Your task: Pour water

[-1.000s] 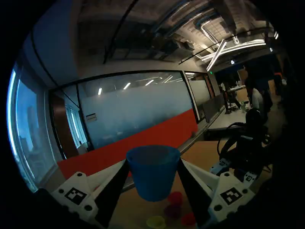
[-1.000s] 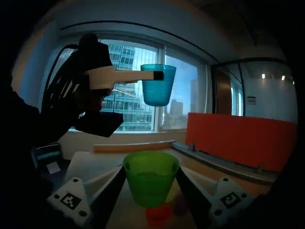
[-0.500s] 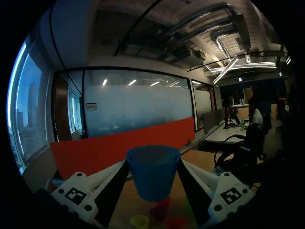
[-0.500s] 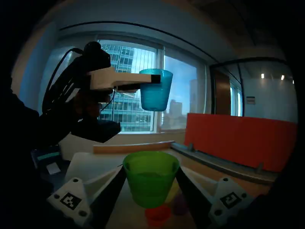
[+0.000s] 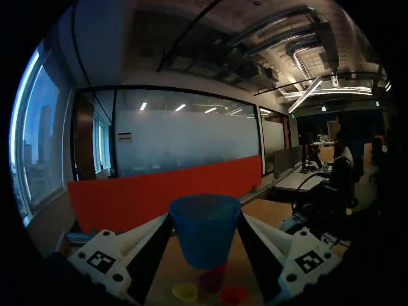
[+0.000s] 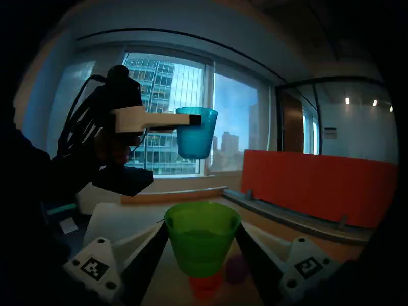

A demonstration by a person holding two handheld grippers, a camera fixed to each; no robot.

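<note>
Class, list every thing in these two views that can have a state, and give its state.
left gripper: shut on blue cup.
blue cup: upright, held in the air.
right gripper: shut on green cup.
green cup: upright, held in the air.
yellow cup: resting on table, untouched.
ceiling lights: on.

Upright blue cup (image 5: pixel 205 234), upright green cup (image 6: pixel 202 237)
</note>
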